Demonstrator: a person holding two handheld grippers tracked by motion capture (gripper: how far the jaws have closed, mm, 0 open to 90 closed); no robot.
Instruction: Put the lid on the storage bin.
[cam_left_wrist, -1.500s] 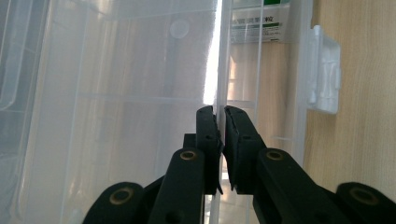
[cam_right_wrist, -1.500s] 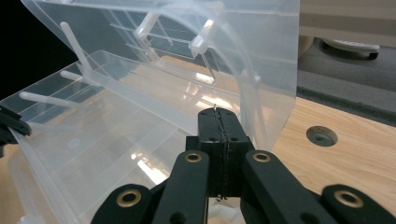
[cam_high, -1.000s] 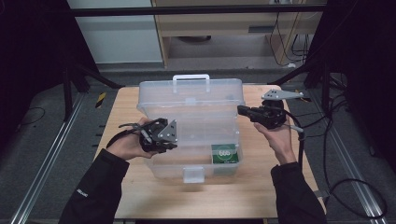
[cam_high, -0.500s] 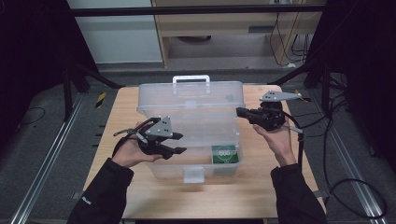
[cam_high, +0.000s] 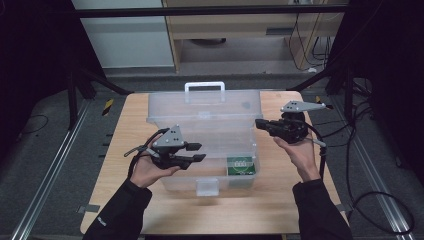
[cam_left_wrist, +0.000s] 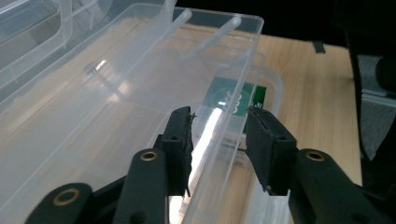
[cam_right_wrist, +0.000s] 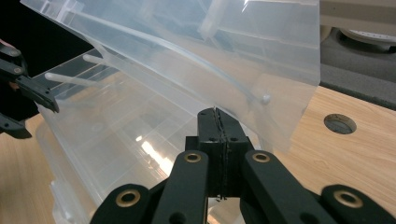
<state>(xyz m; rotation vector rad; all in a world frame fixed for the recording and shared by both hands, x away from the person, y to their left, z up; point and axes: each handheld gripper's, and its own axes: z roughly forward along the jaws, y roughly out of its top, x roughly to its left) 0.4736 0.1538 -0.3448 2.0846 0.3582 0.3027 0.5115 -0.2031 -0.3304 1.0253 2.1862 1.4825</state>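
The clear storage box is sitting mid-table with its lid raised. At its front wall, the left hand-held gripper is part-spread, jaws just narrowing around nothing, probably approaching the rim. At the box's right end, the right hand-held gripper, pressed together, is apparently propping the lid.

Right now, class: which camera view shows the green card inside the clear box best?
The high view: the green card lies whole in the clear box's front right corner. The left gripper view catches it blurred through the plastic wall, partly behind the jaws. In the right gripper view I cannot make it out.
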